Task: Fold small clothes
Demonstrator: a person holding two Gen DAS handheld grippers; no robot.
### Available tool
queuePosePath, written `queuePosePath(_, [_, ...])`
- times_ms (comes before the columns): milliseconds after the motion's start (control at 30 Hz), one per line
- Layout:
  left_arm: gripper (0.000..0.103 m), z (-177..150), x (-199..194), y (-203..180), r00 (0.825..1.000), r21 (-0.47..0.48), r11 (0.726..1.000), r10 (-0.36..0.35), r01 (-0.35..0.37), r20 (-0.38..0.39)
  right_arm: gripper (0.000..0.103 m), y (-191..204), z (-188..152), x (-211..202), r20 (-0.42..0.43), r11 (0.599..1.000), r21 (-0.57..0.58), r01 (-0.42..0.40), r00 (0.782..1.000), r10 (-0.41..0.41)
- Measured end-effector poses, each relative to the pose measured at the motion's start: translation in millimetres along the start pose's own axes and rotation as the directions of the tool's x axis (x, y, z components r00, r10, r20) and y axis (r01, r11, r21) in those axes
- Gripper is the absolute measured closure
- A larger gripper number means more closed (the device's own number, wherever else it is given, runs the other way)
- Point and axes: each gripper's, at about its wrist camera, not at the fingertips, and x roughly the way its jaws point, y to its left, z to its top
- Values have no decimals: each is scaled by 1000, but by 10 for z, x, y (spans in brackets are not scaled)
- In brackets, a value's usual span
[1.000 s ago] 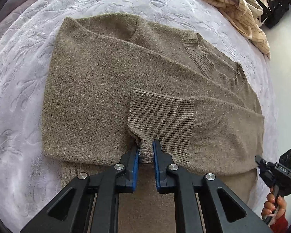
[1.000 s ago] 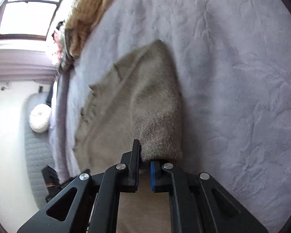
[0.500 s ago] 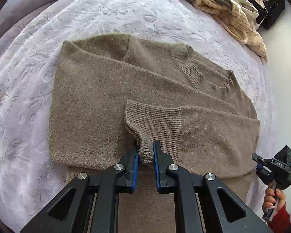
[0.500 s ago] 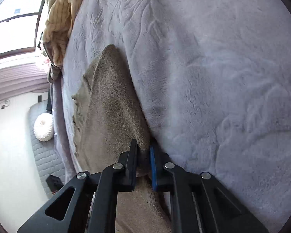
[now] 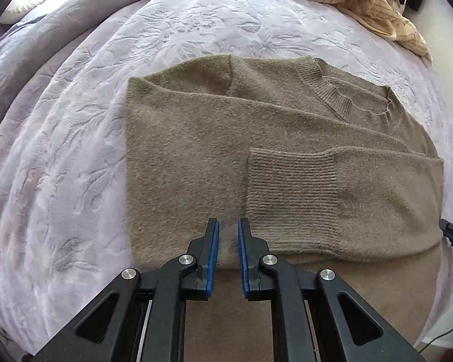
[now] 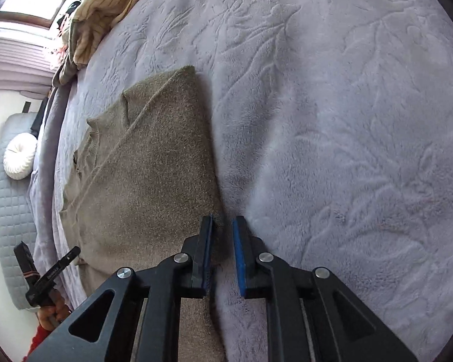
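While fuzzy sweater [image 5: 226, 157] lies flat | ribbed cuff [image 5: 290, 196] | embossed blanket [image 5: 60, 150]

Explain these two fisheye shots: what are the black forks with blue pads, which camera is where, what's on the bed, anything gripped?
No robot here: a person holds a two-finger gripper in each hand, with a camera on each looking along its fingers. One view shows the left gripper, the other the right gripper. Both stand open and hold nothing.

On the embossed lilac bedspread lies an olive-brown knitted sweater, its ribbed-cuff sleeve folded across the body. The right gripper sits at the sweater's edge. A cream striped garment pile lies at the far end.
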Motion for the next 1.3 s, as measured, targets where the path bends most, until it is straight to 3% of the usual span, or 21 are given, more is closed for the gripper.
queuePosePath(200, [88,-146,-180,181,1000,-40,999,13,-13,3,84,108,-81,-164,19,996,-15,83,996,-83])
queuePosePath(300, [87,-201,-228,191,1000,-72,997,5,-5,-8,80,148,-186,-243,30,998,3,61,998,-61])
queuePosePath(367, [87,-249,-230,167,999,-92,996,3,-6,-33,58,198,-262,-265,32,1000,23,15,999,-16])
queuePosePath(400, [82,-274,-220,153,999,-99,995,1,-6,-49,50,218,-304,-268,33,999,33,-16,999,15])
queuePosePath(433, [55,-301,-216,145,998,-102,995,1,-8,-62,50,228,-342,-259,32,997,50,-52,998,50])
queuePosePath(500, [15,-365,-267,121,999,-104,994,29,-33,-44,50,216,-384,-209,29,990,95,-105,994,102])
queuePosePath(667, [14,-485,-356,17,999,-79,996,27,-29,-25,50,39,-394,-51,63,939,270,-211,977,202])
queuePosePath(767, [14,-495,-383,44,999,-85,996,33,-35,-24,50,-156,-436,-101,125,893,378,-246,969,214])
queuePosePath(900, [14,-492,-340,194,998,-123,991,50,-54,-37,50,-257,-434,-148,104,914,354,-198,980,172])
queuePosePath(1033, [14,-456,-192,447,996,-230,972,34,-52,-82,51,-275,-358,34,57,909,334,-252,967,247])
queuePosePath(1067, [14,-468,-187,498,996,-246,968,26,-46,-86,60,-272,-338,87,53,903,341,-259,965,257])
queuePosePath(1100, [14,-475,-193,539,996,-262,964,19,-42,-88,86,-247,-315,114,47,905,341,-255,966,254])
queuePosePath(1233, [14,-527,-301,702,997,-261,963,45,-61,-65,89,48,-259,-22,44,981,157,-115,993,109])
queuePosePath(1300, [14,-542,-299,768,995,-264,961,65,-81,-70,89,118,-240,8,25,997,71,-19,1000,18])
